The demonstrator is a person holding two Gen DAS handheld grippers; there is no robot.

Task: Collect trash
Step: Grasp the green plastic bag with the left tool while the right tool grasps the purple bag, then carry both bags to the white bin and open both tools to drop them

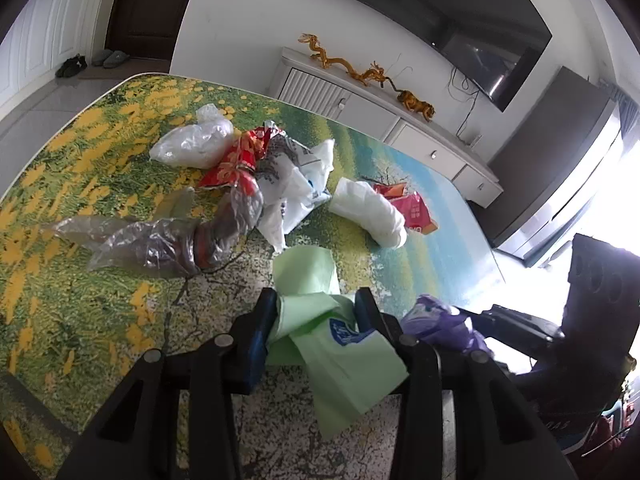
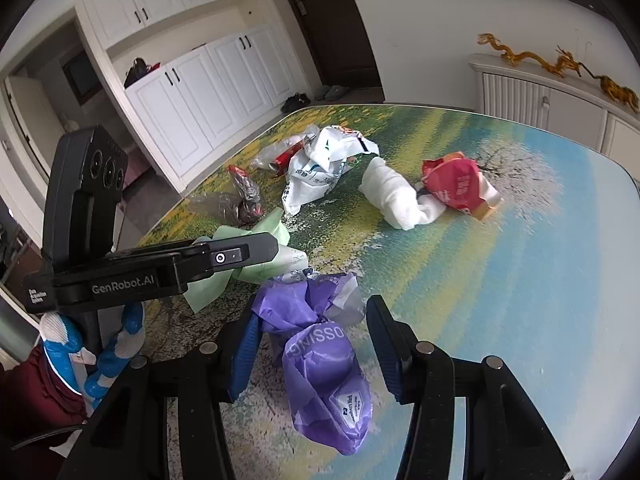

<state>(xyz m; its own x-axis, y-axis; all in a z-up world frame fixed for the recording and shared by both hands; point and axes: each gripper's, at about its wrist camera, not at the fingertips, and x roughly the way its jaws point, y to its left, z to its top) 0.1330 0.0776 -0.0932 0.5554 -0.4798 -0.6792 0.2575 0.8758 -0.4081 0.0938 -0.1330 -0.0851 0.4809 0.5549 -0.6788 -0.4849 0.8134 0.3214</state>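
The left claw [image 1: 316, 312] is clenched on a pale green bag [image 1: 336, 344] bunched between its pads, while the right claw [image 2: 312, 340] stands released around a crumpled purple bag [image 2: 324, 376] lying on the tabletop [image 2: 520, 280], untouched on one side.

Trash cluster blocks middle of table [image 2: 540, 280]: clear bag [image 1: 192, 144], red wrappers [image 1: 240, 160], white bags [image 1: 296, 184], brownish film bundle [image 1: 180, 240], white wad [image 1: 372, 212] touching red packet [image 1: 416, 208]. Narrow bare strip separates white bags from wad. Left flowered stretch bare, passable; right blue stretch, seen from right wrist, bare to rim. Near edge crowded: green bag [image 1: 320, 328] between left gripper [image 1: 316, 312] fingers, purple bag [image 2: 320, 368] just beside, between right gripper [image 2: 312, 332] fingers. Far edge clear, cabinet [image 1: 360, 104] beyond.
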